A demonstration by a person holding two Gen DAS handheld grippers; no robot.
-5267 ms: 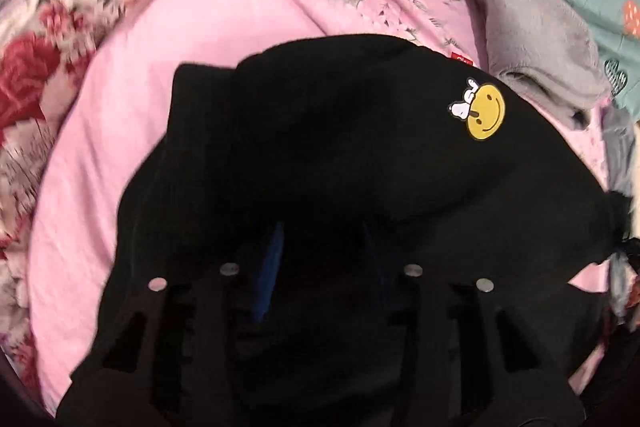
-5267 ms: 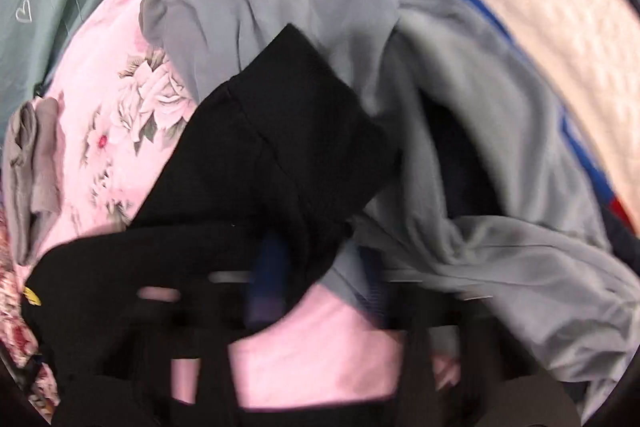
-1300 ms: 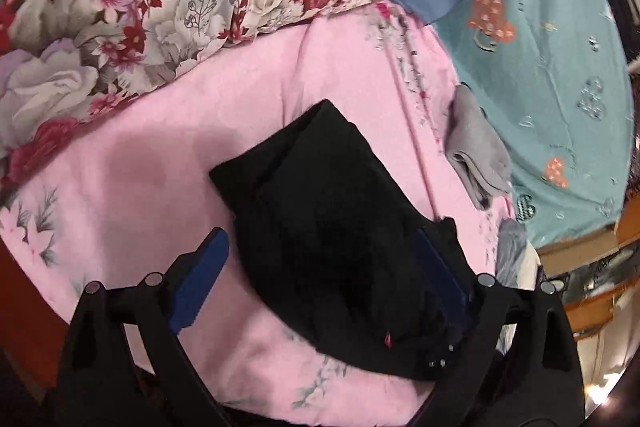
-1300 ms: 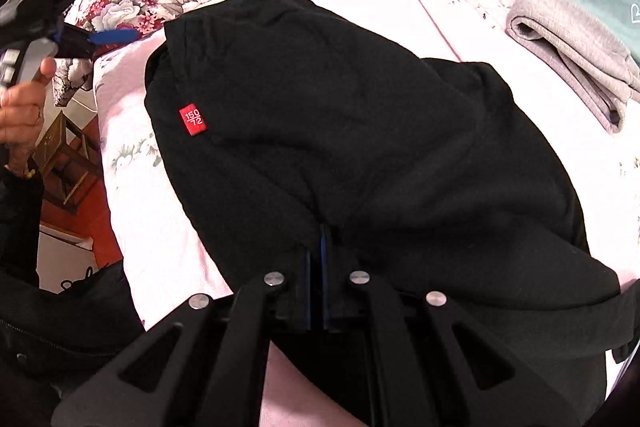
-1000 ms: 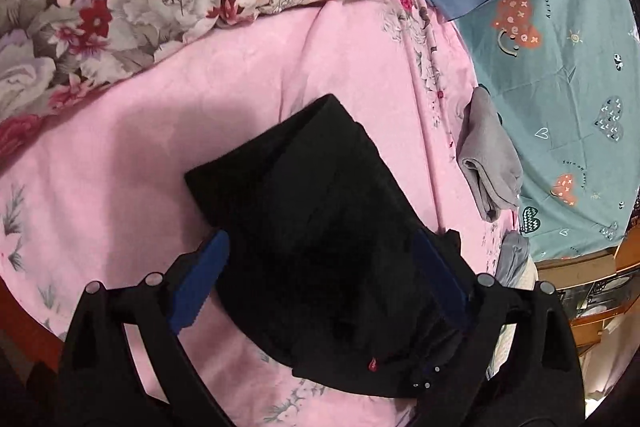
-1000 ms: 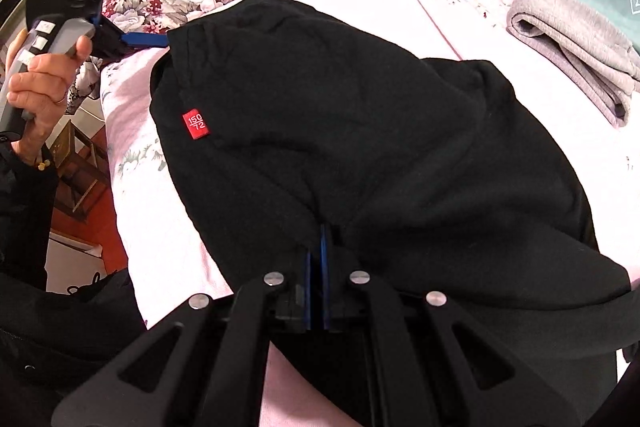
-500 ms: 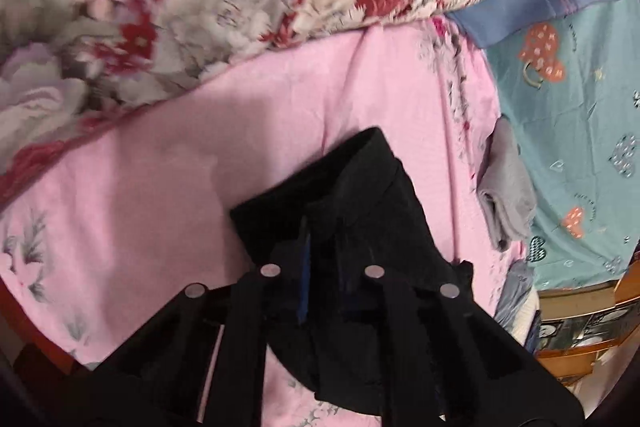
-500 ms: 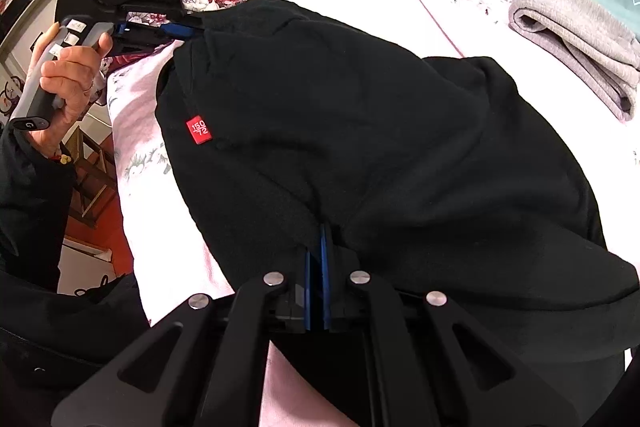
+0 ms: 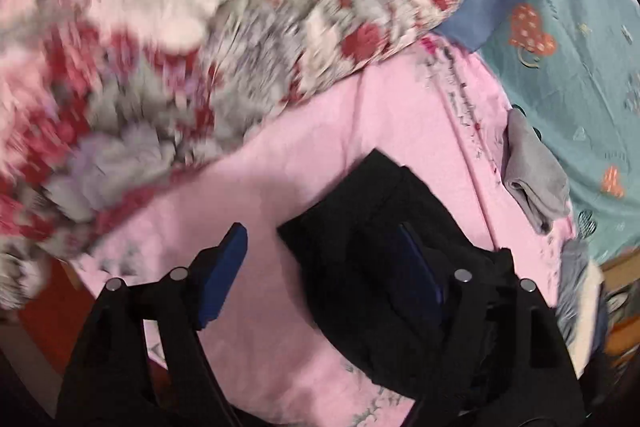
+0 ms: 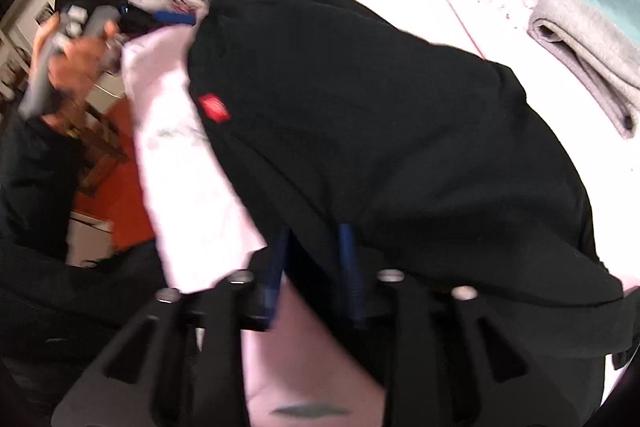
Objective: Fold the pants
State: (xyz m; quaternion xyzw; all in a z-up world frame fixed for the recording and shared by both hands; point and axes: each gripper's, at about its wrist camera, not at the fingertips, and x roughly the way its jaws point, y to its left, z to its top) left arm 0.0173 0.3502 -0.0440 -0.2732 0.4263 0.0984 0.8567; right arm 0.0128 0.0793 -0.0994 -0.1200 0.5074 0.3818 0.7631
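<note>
The black pants (image 9: 384, 247) lie folded on the pink sheet (image 9: 360, 123). In the right wrist view the black pants (image 10: 380, 115) fill the middle, with a small red tag (image 10: 214, 108) near their left edge. My left gripper (image 9: 320, 267) is open, its left blue pad over the sheet and its right pad over the pants' corner. It also shows in the right wrist view (image 10: 168, 15), held by a hand. My right gripper (image 10: 316, 267) is partly open at the pants' near edge, the blue pads apart.
A folded grey garment (image 9: 536, 183) lies to the right on the pink sheet, also in the right wrist view (image 10: 588, 51). A floral pillow (image 9: 200, 27) lies at the far side. A teal sheet (image 9: 580, 67) covers the right. The bed edge and red floor (image 10: 104, 203) are at left.
My left gripper has opened and let go of the pants' corner. My right gripper, shut on the near edge before, has opened. Both views are blurred by motion.
</note>
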